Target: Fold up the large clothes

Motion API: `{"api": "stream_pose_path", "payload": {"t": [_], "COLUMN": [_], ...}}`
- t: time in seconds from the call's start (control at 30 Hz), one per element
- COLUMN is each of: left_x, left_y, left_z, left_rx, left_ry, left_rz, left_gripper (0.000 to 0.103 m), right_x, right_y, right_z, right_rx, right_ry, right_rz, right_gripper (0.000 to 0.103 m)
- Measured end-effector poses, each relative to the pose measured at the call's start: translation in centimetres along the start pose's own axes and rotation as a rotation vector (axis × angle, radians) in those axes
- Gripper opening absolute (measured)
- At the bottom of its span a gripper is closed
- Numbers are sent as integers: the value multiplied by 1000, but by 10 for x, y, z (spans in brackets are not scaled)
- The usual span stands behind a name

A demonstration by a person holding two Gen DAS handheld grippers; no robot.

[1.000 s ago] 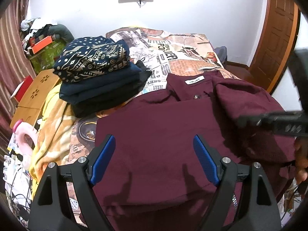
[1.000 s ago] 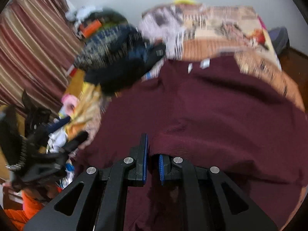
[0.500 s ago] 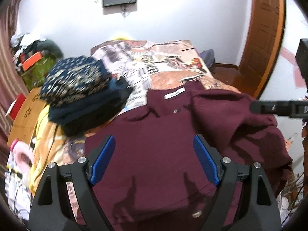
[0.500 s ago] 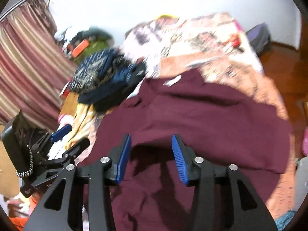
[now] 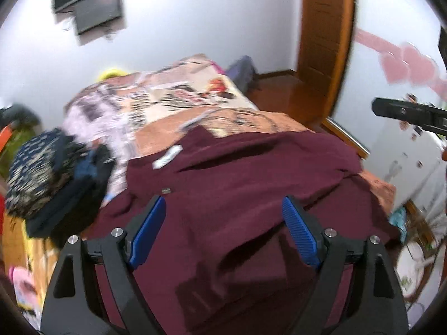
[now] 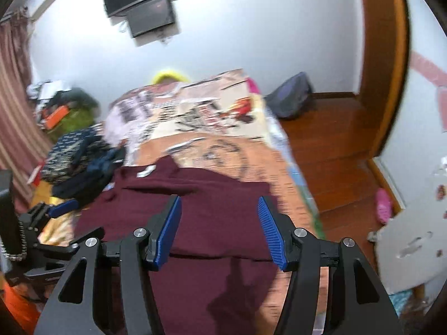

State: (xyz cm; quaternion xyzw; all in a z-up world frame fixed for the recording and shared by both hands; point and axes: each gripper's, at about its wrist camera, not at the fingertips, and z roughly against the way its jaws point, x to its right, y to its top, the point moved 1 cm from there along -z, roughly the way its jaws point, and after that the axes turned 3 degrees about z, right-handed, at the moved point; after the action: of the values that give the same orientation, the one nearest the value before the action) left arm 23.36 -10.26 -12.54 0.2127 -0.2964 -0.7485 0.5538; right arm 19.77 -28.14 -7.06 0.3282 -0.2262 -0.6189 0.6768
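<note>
Both views are blurred. The maroon shirt (image 5: 237,195) lies spread on the bed (image 5: 173,97), covering its near half from the left edge almost to the right edge, with its collar and white neck label (image 5: 167,157) pointing toward the far end. One side of the shirt is folded over the body, leaving a raised crease across the cloth just below the collar.

The left gripper (image 5: 223,231) hangs above the shirt's middle with its blue-padded jaws spread wide and nothing between them; whether its tips touch the cloth cannot be told. The right gripper (image 6: 219,229) hangs over the shirt's right part, near the bed's right edge, likewise released, jaws well apart and empty. In the left wrist view part of the right gripper shows at the frame's right side, off the bed.

A stack of folded dark clothes (image 5: 53,184), topped with a navy patterned piece, sits at the bed's left edge just beside the shirt's shoulder. The far half of the bed shows a printed bedsheet (image 6: 201,114). Behind it a dark screen (image 6: 148,2) is mounted on the white wall. A wooden door frame (image 6: 385,64) stands to the right, and a dark bag (image 6: 290,100) rests on the wooden floor near the bed's far right corner
</note>
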Motion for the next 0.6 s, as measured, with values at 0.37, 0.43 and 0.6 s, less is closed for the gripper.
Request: {"api": "stream_pose_path", "payload": {"t": [0.37,0.43,0.6], "left_x": [76,84,87], "left_y": [-2,-6,-3], "left_z": [-80,-90,-93], "left_rx": [-171,-179,-159], "left_ry": [-36,-9,7], "left_rz": [-206,-240,-236], "left_gripper": [85,85,85], "right_x": [41,41,43], "right_y": [-35,-42,-55], "right_z": [-17,-21,-27], "right_rx": [-95,-120,-163], "right_ry": [-98,-98,-84], "right_rz": [-66,-60,-65], "right_gripper": [53,53,53]}}
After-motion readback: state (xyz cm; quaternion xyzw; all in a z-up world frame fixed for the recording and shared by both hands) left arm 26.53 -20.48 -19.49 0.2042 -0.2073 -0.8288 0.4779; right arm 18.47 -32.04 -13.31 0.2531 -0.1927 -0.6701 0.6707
